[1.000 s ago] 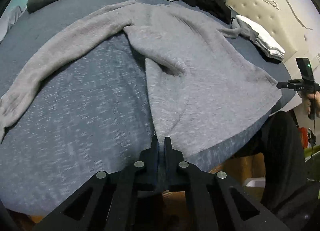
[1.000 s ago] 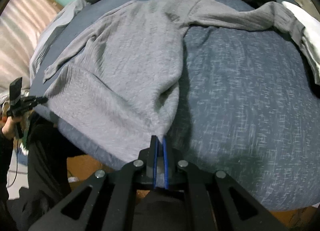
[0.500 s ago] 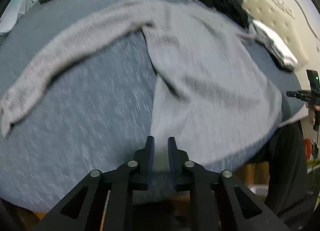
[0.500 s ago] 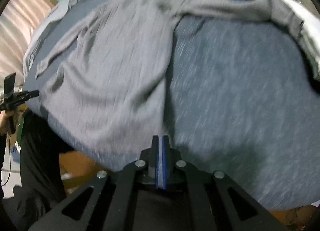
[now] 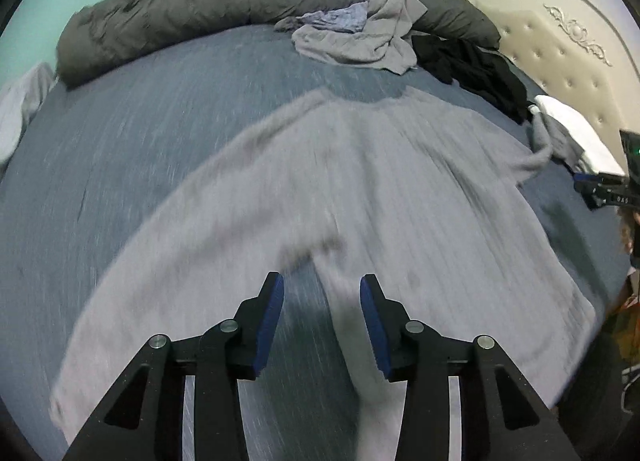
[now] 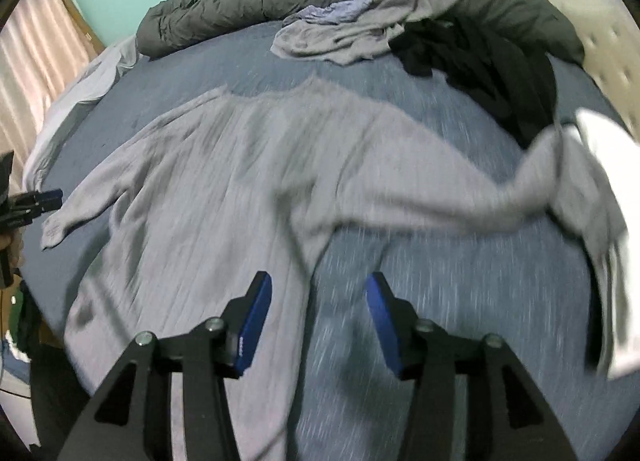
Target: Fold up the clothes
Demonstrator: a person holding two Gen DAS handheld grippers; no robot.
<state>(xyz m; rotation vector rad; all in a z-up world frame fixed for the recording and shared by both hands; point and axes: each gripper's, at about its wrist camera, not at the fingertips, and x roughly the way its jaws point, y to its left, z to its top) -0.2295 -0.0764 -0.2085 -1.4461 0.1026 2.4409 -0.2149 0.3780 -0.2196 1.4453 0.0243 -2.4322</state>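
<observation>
A grey knit sweater [image 5: 392, 189] lies spread flat on the blue bed [image 5: 132, 133], its sleeves stretched out to both sides. My left gripper [image 5: 322, 297] hovers over the sweater's left side edge near the armpit, its jaws opening, with cloth below them and nothing pinched. In the right wrist view the same sweater [image 6: 224, 197] fills the middle. My right gripper [image 6: 319, 293] hangs above its right side edge under the sleeve [image 6: 432, 181], jaws opening and nothing held between them. Both views are motion-blurred.
A dark grey rolled duvet [image 5: 208, 9] lines the far edge of the bed. A light grey garment [image 5: 360, 37] and black clothes [image 5: 472, 65] lie at the back. White folded cloth [image 5: 576, 133] sits at the right by the padded headboard [image 5: 568, 45].
Both grippers let go of the sweater's bottom hem, opened, and moved up along the garment toward the sleeves. The sweater now lies flat.
</observation>
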